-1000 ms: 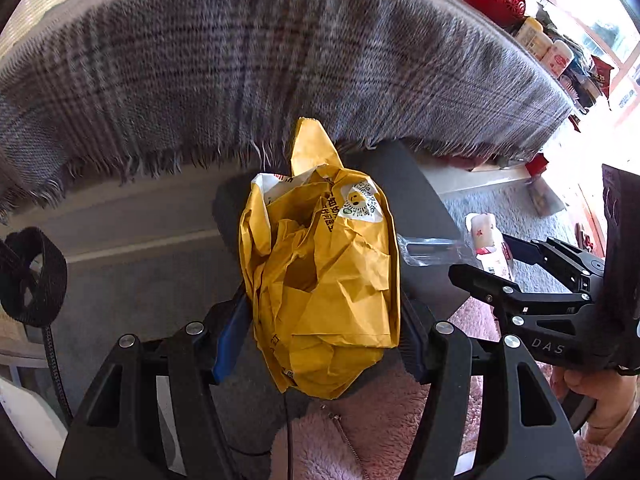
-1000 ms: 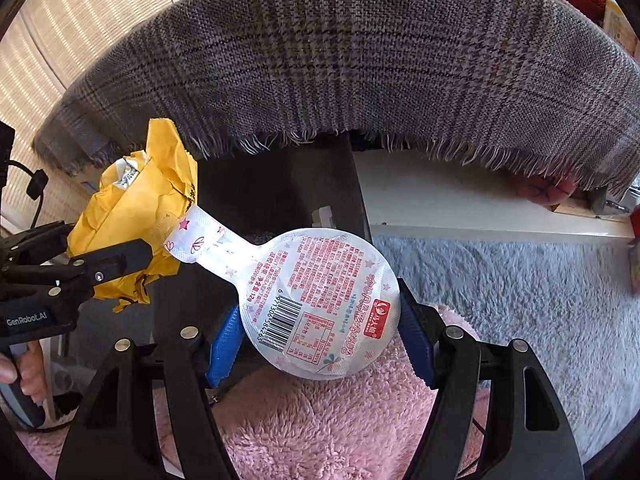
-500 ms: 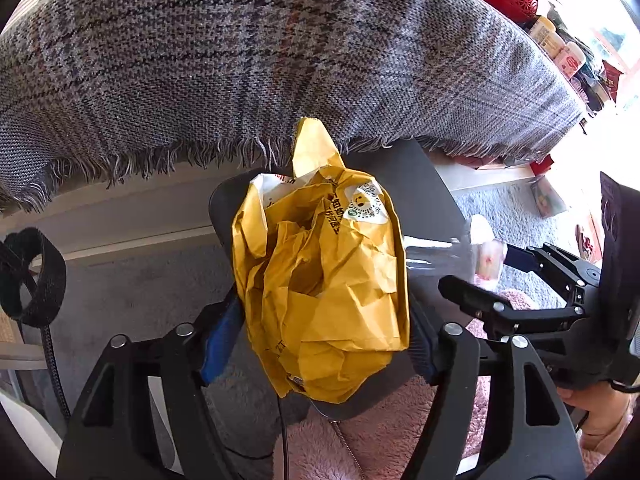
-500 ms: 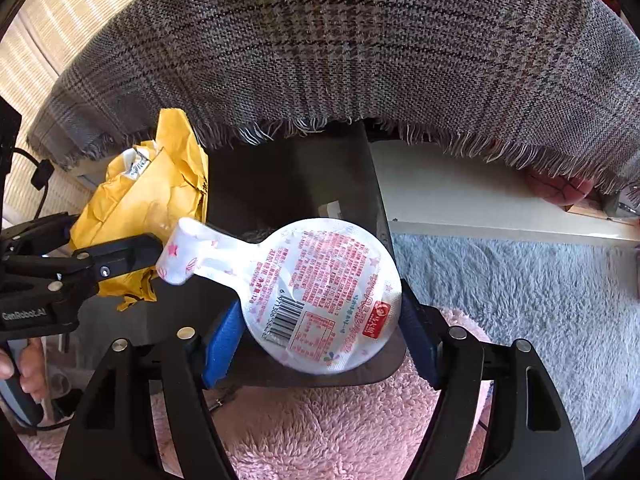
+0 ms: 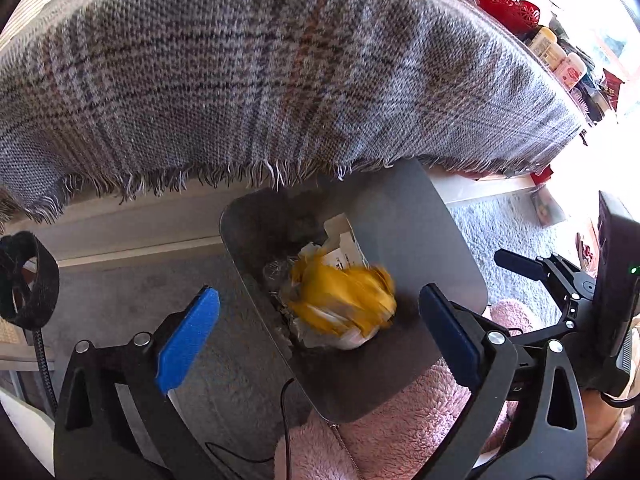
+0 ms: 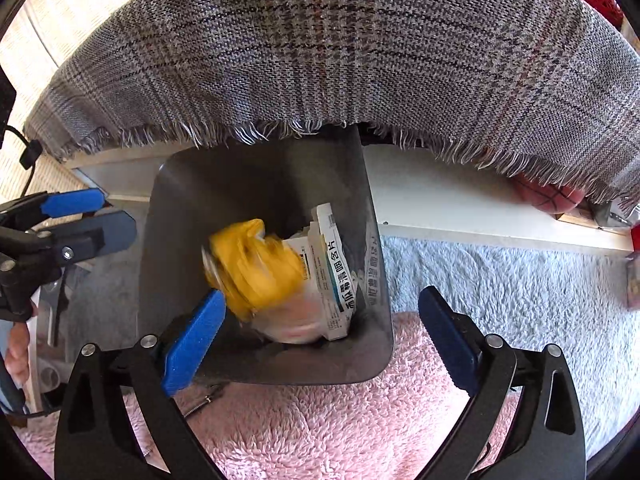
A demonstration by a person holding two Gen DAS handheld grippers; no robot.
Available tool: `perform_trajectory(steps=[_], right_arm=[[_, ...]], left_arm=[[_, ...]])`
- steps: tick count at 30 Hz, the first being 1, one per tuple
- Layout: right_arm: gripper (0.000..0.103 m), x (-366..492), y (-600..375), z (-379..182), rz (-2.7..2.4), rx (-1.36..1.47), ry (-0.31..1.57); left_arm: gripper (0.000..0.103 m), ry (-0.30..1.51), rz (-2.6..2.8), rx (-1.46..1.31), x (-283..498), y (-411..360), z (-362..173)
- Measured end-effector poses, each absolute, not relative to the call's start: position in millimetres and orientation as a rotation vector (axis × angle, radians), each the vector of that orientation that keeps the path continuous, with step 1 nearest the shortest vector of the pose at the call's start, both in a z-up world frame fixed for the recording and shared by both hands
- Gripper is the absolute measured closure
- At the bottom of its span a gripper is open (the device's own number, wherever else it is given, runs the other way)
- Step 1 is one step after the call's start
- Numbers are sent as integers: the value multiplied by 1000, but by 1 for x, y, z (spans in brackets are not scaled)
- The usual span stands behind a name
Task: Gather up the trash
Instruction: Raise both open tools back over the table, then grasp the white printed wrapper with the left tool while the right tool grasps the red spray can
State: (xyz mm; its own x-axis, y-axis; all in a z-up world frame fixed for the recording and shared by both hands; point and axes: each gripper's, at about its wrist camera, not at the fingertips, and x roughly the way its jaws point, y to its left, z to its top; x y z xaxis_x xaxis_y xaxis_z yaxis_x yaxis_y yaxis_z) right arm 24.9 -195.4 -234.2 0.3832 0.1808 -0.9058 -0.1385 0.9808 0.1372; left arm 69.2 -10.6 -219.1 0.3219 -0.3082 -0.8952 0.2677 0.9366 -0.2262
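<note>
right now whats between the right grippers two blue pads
In the right wrist view the right gripper has nothing clamped as its jaws open; between the pads lies the open grey bin, holding the yellow wrapper and a white box.

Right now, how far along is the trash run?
Done: the yellow wrapper is blurred inside the grey bin, beside a white carton lying in it. In hand: nothing; the left gripper and right gripper are both opening above the bin with nothing between their jaws. Left: a small packet lies on the grey rug, possibly trash; too small to tell.
</note>
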Motion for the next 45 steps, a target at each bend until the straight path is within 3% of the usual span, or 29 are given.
perform_trajectory(steps=[10,20,33,45], right_arm=[[5,30,-208,-222,209,70,1150],[5,53,-239,-159,174,116,1029],[5,143,-273,-90,153,114,908],[5,233,-276,-66,163,99,911]], left_arm=[[8,1158,-377,-35,73,-5,-197],[8,1054,-365,-19,94,-8,-143],[8,941,-333,-13,176,-16,-84],[8,894,-342,26,254,-49,-62]])
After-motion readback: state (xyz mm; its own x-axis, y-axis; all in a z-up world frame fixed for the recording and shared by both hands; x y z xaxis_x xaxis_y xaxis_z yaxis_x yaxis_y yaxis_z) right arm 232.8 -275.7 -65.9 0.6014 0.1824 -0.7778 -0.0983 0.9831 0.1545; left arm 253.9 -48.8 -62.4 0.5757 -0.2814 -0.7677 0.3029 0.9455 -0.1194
